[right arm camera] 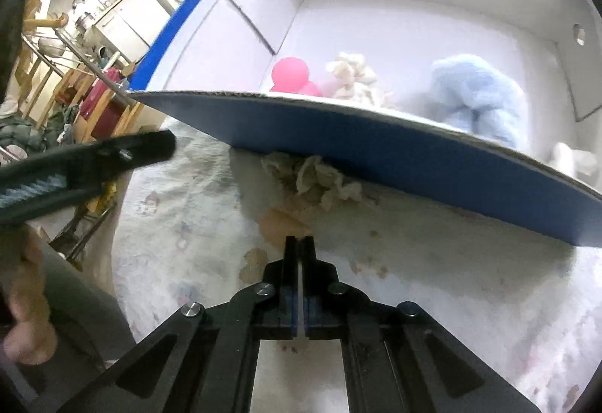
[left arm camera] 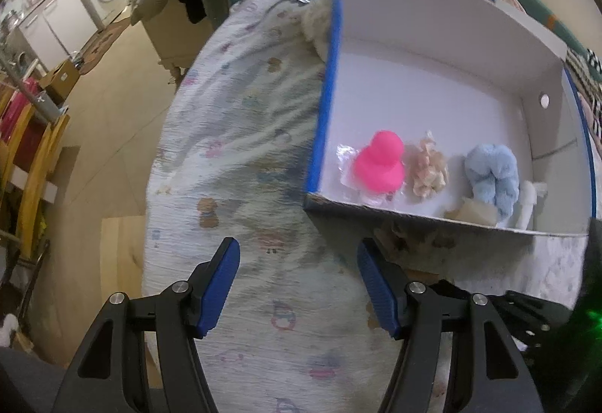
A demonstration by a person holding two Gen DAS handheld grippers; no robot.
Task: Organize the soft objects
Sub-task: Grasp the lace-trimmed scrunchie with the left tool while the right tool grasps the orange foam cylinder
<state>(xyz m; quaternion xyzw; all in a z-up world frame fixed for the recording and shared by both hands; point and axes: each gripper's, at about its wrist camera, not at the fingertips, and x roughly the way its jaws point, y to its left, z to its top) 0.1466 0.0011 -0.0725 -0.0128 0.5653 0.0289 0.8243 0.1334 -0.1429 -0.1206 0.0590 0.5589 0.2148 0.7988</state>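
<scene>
Quilted bedspread (left arm camera: 233, 157); left hand-held gripper (left arm camera: 297, 285) spread, right hand-held gripper (right arm camera: 300, 243) pressed together, empty.

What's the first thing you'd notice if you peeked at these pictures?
The bright pink duck jumps out first, sitting inside the blue-edged white box near its front wall. Beside it lie a beige fluffy bundle and a fuzzy light blue toy. In front of the box, over the patterned bedspread, the left gripper is wide open and empty.
</scene>
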